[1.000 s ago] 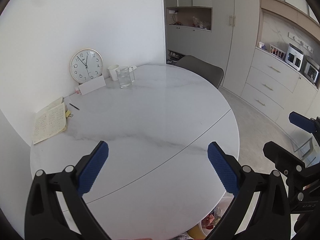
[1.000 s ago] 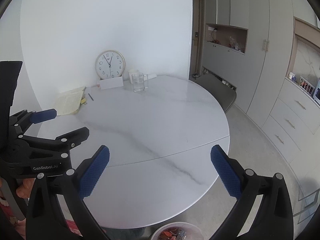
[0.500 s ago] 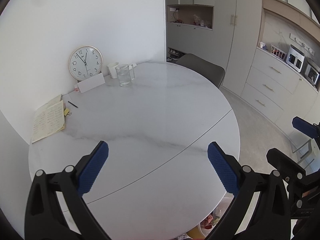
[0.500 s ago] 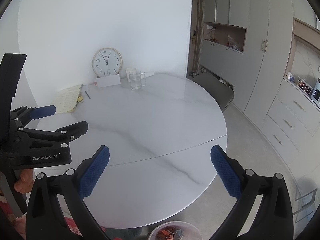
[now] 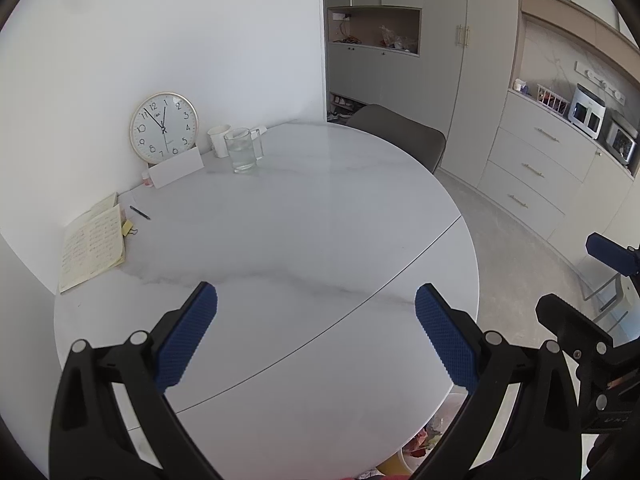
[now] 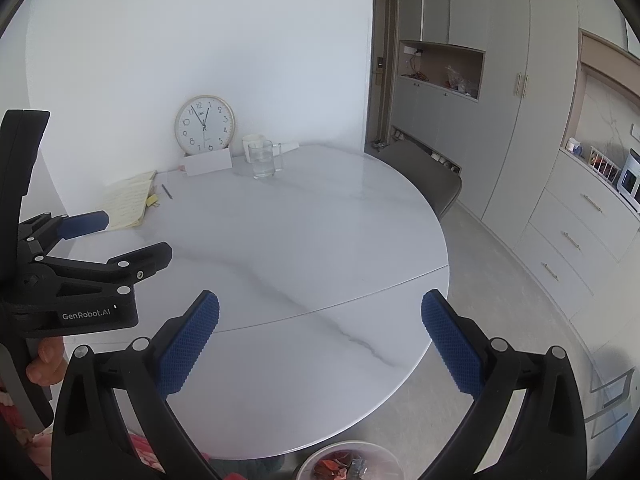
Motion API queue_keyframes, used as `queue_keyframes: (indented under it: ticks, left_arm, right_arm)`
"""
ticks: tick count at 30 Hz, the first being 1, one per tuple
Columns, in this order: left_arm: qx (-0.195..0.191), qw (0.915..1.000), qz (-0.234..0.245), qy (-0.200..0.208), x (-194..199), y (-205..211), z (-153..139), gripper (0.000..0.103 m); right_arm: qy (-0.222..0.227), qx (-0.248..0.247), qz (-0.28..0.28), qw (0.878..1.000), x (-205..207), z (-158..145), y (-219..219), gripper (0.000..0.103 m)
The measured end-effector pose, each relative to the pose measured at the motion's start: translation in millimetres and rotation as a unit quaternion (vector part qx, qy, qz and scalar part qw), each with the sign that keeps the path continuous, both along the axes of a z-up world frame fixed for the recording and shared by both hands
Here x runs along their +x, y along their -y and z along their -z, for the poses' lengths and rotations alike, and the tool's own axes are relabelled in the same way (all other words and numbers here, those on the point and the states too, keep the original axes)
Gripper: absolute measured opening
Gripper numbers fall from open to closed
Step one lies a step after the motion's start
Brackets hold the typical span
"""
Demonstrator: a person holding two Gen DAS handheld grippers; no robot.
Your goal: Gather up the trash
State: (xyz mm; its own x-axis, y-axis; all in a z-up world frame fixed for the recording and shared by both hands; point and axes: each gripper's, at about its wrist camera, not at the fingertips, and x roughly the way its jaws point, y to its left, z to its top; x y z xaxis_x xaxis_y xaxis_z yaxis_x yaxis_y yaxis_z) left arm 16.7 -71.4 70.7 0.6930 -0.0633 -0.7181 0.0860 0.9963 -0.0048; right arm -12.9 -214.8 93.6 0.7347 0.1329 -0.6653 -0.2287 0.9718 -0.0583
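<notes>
My left gripper (image 5: pixel 316 300) hangs open over the near part of a round white marble table (image 5: pixel 304 216), nothing between its blue pads. My right gripper (image 6: pixel 320 308) is open too, over the table's (image 6: pixel 304 232) near right edge, empty. A white bin (image 6: pixel 344 462) with red and grey wrappers in it sits on the floor below the table's near rim; a sliver of the bin (image 5: pixel 424 438) with red scraps shows past the table's edge in the left wrist view. No loose trash shows on the tabletop. The left gripper (image 6: pixel 120 236) also appears at the left of the right wrist view.
At the table's far side stand a round clock (image 5: pixel 163 127), a white card (image 5: pixel 176 172), a white cup (image 5: pixel 219 140) and a glass mug (image 5: pixel 242 154). An open notebook (image 5: pixel 92 246) and a pen (image 5: pixel 140 213) lie at the left. A grey chair (image 5: pixel 400 136) and cabinets (image 5: pixel 536 168) stand beyond.
Both grippers have drawn back and risen slightly, so the table looks a little farther. Their fingers stay equally wide apart.
</notes>
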Motion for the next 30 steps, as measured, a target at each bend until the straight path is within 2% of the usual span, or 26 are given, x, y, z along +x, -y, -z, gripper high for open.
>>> queue_keyframes:
  ticks: [30]
  left_arm:
    - [0.001,1.0,0.004,-0.007,6.0,2.4,3.6,0.095]
  right_arm:
    - [-0.006,0.0,0.002,1.0,5.5,6.0,1.6,0.101]
